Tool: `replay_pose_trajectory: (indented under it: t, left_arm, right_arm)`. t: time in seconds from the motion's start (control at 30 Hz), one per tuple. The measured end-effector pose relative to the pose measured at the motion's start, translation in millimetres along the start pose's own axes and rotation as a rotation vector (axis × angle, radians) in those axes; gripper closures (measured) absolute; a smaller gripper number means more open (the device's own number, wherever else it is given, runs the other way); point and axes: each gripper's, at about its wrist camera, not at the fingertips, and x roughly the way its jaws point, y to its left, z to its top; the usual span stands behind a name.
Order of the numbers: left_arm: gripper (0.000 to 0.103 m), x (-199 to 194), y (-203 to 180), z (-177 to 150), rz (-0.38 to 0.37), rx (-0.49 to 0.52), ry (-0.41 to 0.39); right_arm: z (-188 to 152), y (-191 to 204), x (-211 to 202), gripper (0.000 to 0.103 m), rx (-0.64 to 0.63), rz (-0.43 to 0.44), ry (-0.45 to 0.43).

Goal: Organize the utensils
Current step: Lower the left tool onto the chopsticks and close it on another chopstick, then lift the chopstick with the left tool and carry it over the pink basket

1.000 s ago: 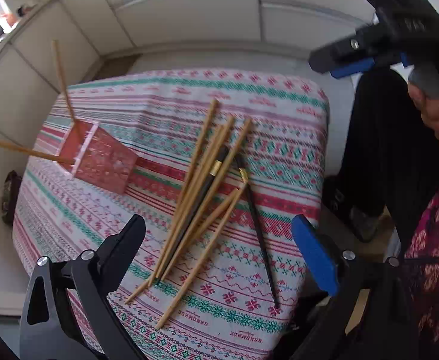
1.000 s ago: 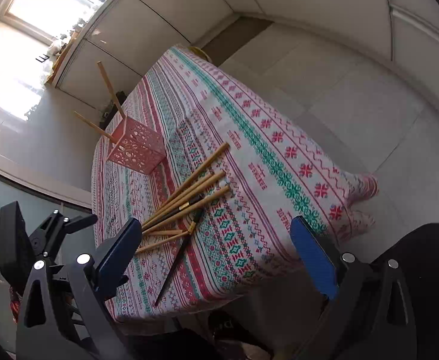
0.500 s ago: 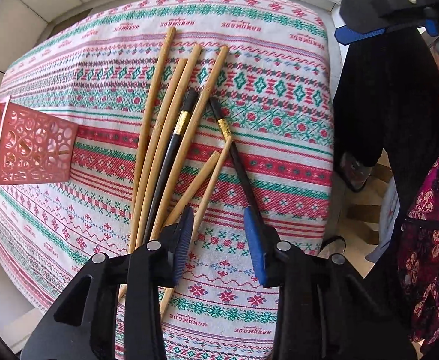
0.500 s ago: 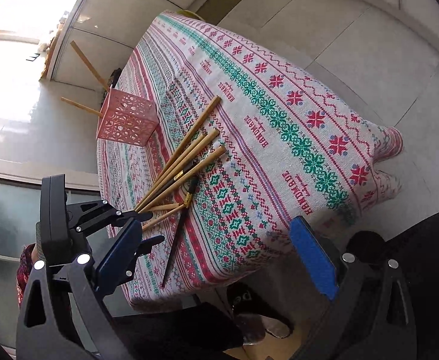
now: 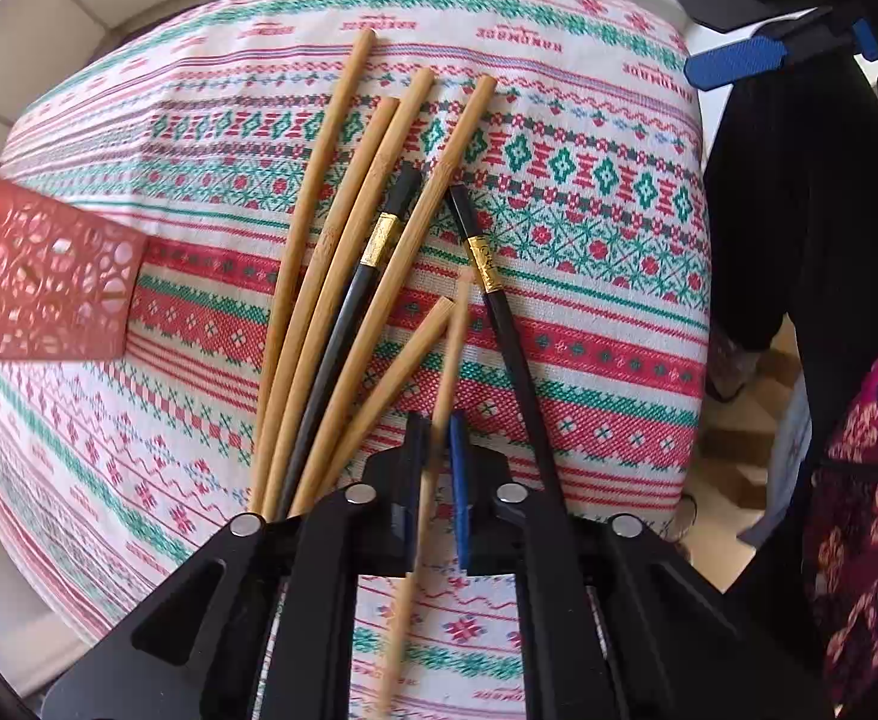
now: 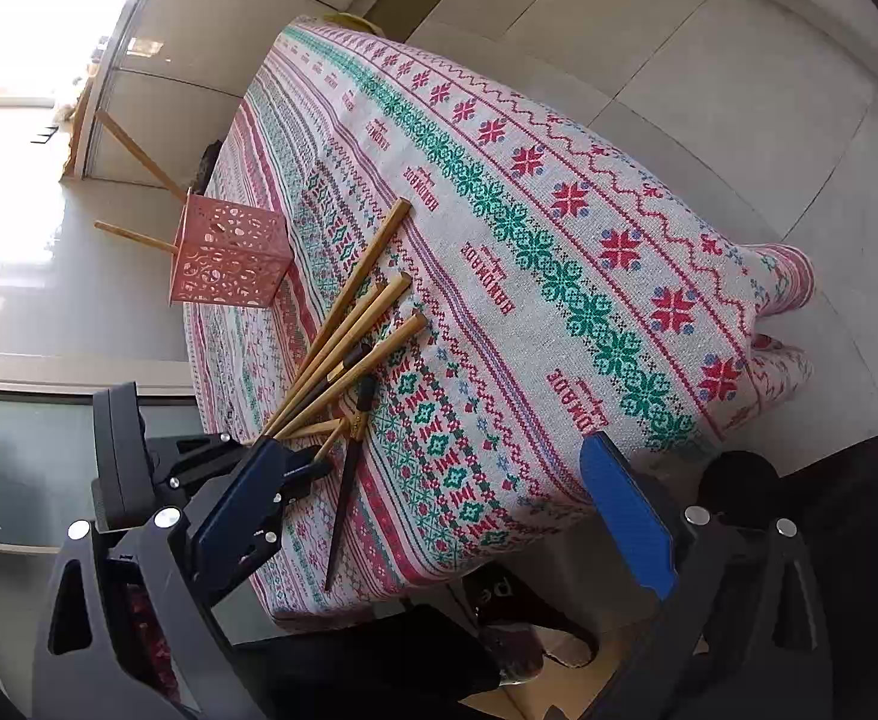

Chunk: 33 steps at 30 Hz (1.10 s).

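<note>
Several bamboo chopsticks and two black gold-banded chopsticks lie fanned on the patterned tablecloth. My left gripper points straight down and is shut on one thin bamboo chopstick, which looks blurred. The second black chopstick lies just right of it. A pink perforated holder stands at the left with two bamboo chopsticks leaning out of it. My right gripper hangs open off the table's near side, nothing between its fingers. The left gripper shows beside its left finger.
The tablecloth drapes over the table's edges, and tiled floor lies around it. A person's dark trousers and patterned garment are at the table's right side. My right gripper hovers there above the edge.
My left gripper came down over the chopsticks and went from wide open to shut on the thin bamboo one. My right gripper sank lower and tilted toward the table.
</note>
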Motion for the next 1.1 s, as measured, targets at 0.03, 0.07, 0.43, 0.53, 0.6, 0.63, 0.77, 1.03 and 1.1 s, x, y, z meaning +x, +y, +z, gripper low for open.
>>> replay_pose_trajectory:
  t: [0.03, 0.07, 0.43, 0.53, 0.6, 0.63, 0.77, 1.03, 1.1]
  left_arm:
    - [0.098, -1.3, 0.5, -3.2, -0.006, -0.031, -0.027]
    - [0.098, -2.7, 1.6, -6.7, -0.013, -0.06, -0.052]
    - [0.098, -106.7, 24.6, -60.7, 0.043, -0.384, -0.52]
    - [0.098, -130.4, 19.5, -70.5, 0.077, -0.391, -0.609]
    - [0.098, -138.7, 20.2, -74.3, 0.094, -0.395, -0.65]
    - [0.098, -142.3, 18.7, -76.2, 0.102, -0.396, -0.666]
    - [0.098, -156.1, 18.4, -80.9, 0.113, -0.402, -0.737]
    - [0.098, -169.5, 22.3, -92.9, 0.12, -0.431, -0.807]
    - [0.098, -171.7, 24.0, -93.7, 0.118, -0.444, -0.82]
  right_arm:
    - [1.9, -0.5, 0.9, 0.007, 0.012, 0.002, 0.006]
    - [3.4, -0.3, 2.6, 0.007, 0.025, 0.0, 0.011]
    - [22.6, 28.2, 52.5, 0.039, 0.2, -0.104, 0.1]
    - [30.4, 45.2, 52.3, 0.044, 0.219, -0.181, 0.046]
    - [35.9, 54.9, 59.3, 0.055, 0.229, -0.248, 0.058]
    - [37.9, 59.6, 66.5, 0.067, 0.228, -0.272, 0.092]
    - [45.2, 74.8, 86.5, 0.078, 0.225, -0.366, 0.112]
    - [66.7, 92.0, 97.3, 0.093, 0.162, -0.369, 0.029]
    - [67.3, 91.2, 91.5, 0.095, 0.128, -0.343, -0.006]
